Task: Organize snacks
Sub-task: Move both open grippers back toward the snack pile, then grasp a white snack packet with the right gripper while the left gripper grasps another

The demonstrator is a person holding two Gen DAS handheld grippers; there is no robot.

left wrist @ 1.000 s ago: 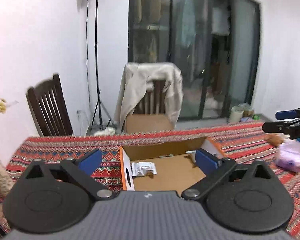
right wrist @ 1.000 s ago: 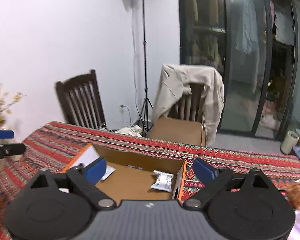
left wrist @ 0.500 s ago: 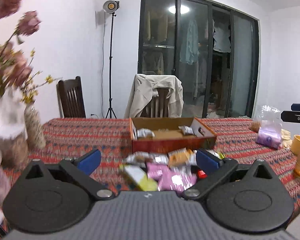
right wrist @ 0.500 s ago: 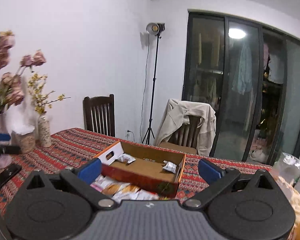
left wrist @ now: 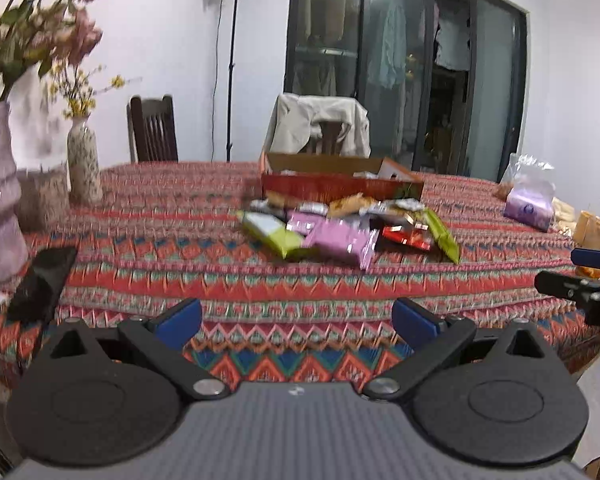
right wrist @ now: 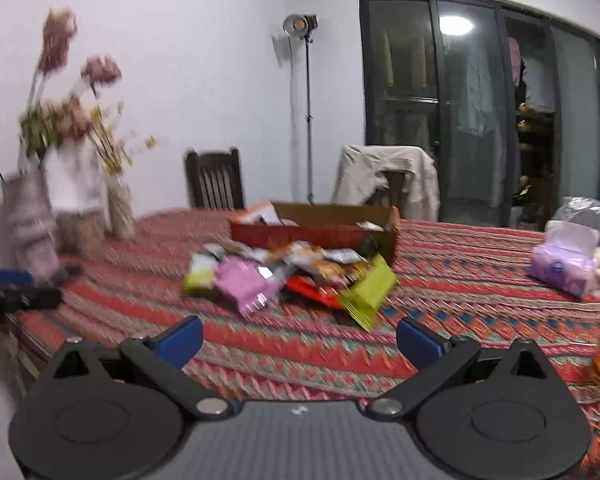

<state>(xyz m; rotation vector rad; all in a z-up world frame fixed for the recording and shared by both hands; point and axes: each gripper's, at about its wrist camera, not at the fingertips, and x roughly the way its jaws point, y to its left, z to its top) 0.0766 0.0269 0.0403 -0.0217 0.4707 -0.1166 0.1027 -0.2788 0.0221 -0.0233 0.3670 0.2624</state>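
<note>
A heap of snack packets (left wrist: 348,228) (right wrist: 292,276), pink, green, red and silver, lies mid-table on the patterned cloth. Behind it stands an open cardboard box (left wrist: 340,178) (right wrist: 316,226) with a few packets inside. My left gripper (left wrist: 296,322) is open and empty near the table's front edge, well short of the heap. My right gripper (right wrist: 300,340) is also open wide with nothing between its blue pads, back from the heap. Each gripper shows at the edge of the other's view: right gripper (left wrist: 580,276), left gripper (right wrist: 8,292).
Vases with flowers (left wrist: 4,184) (right wrist: 32,220) stand at the table's left end beside a dark phone (left wrist: 40,276). A purple tissue pack (left wrist: 528,204) (right wrist: 564,268) and bagged items sit at the right. Two chairs (left wrist: 152,134) and a light stand (right wrist: 306,120) are behind the table.
Both grippers have pulled back and down from over the box to the table's near side. The snack heap has come into view; the box now looks far off.
</note>
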